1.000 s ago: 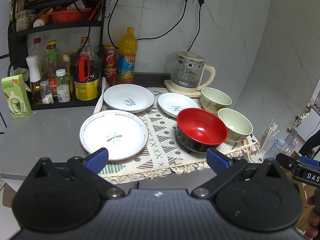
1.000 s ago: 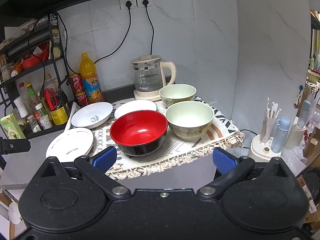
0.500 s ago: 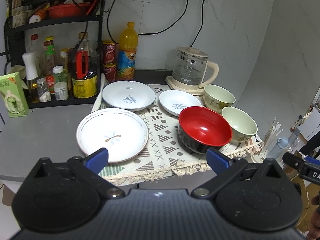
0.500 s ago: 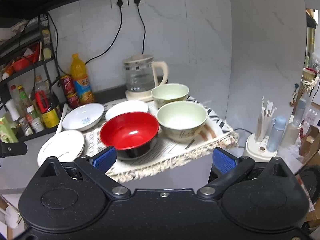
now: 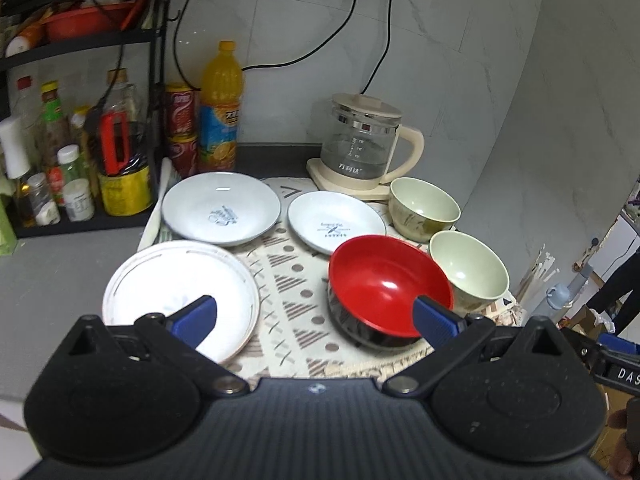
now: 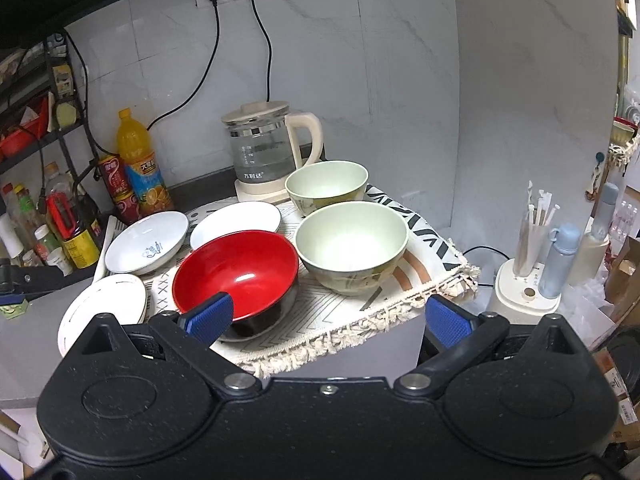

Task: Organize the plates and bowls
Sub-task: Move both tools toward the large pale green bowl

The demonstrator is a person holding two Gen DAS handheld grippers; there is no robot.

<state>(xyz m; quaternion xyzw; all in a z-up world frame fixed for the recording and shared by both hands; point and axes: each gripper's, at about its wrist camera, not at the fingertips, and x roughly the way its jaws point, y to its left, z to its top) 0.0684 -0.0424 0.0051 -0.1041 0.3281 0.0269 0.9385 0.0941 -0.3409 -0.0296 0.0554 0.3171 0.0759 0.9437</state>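
Both grippers, left gripper (image 5: 316, 314) and right gripper (image 6: 328, 314), spread wide, empty, above red bowl (image 6: 236, 270) on patterned mat (image 6: 420, 276).

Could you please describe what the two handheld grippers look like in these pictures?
Both look alike: the left gripper and the right gripper each have a black, matte, speckled plastic body with two rounded lobes, silver pivot bolts, angled black arms and ribbed blue fingertip pads. White lettering "DAS" marks the right gripper's side in the left wrist view.

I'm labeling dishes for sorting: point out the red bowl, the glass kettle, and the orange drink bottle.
red bowl (image 5: 384, 276): left wrist view, inner wall.
glass kettle (image 6: 262, 152): right wrist view, glass body.
orange drink bottle (image 5: 220, 120): left wrist view, label.
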